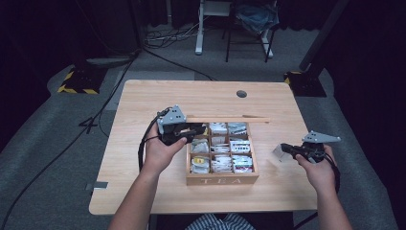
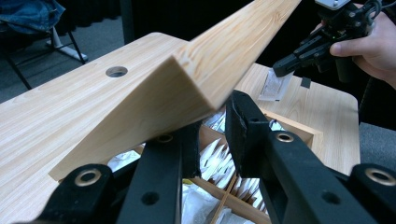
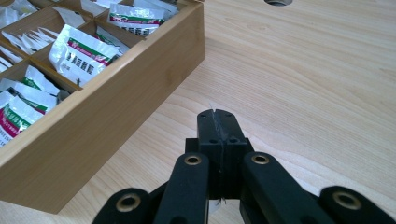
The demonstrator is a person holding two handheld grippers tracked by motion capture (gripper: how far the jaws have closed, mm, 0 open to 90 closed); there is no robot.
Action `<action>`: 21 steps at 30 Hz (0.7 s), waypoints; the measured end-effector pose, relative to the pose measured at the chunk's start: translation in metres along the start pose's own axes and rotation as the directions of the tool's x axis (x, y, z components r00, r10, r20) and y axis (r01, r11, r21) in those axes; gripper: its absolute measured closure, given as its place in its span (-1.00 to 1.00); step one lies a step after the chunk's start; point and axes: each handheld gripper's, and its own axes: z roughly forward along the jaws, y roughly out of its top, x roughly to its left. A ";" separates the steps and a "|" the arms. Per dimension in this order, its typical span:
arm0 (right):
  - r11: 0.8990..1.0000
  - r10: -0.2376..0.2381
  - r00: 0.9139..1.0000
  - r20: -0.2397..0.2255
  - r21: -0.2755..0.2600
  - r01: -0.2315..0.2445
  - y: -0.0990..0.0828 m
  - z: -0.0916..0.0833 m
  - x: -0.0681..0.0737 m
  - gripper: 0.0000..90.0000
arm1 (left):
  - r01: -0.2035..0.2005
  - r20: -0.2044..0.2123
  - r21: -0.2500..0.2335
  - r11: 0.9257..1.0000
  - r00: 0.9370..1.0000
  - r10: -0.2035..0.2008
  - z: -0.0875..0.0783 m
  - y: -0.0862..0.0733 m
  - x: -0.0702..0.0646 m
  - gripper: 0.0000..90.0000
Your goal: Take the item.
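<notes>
Over the right side of the bench point(image 1: 143, 96), the right gripper point(image 1: 283, 148) is pinching a small clear tea packet point(image 1: 277, 153), jaws pressed tight on its top edge; in the left gripper view the packet point(image 2: 275, 86) is hanging just above the wood, well clear of the tea box point(image 1: 221, 179). The left gripper point(image 1: 191, 130) is holding the box's hinged wooden lid point(image 2: 205, 74) open, jaws closed on the lid's thin edge at the box's far left corner.

Risks, as I judge them: the lid grip is only on a thin edge, so the lid could be slipping out and dropping onto the open compartments. The packet is light and slick, pinched only at one edge, so it could be swinging or sliding free.

The packet is looking flat, translucent, pale, with faint print too small to read. Sachets point(image 3: 84, 53) in the box are silvery-white with green and red labels, standing packed in the compartments.
</notes>
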 end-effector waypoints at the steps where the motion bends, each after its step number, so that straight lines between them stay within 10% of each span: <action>1: 1.000 0.000 1.000 0.000 0.000 0.000 0.000 0.000 0.000 1.00 | 0.000 0.000 0.000 1.000 1.000 0.000 0.000 0.000 0.000 0.67; 21: 0.999 0.035 0.999 0.019 0.017 -0.035 -0.012 0.008 -0.015 0.95 | 0.003 0.004 0.004 1.000 1.000 -0.003 0.001 -0.001 0.001 0.67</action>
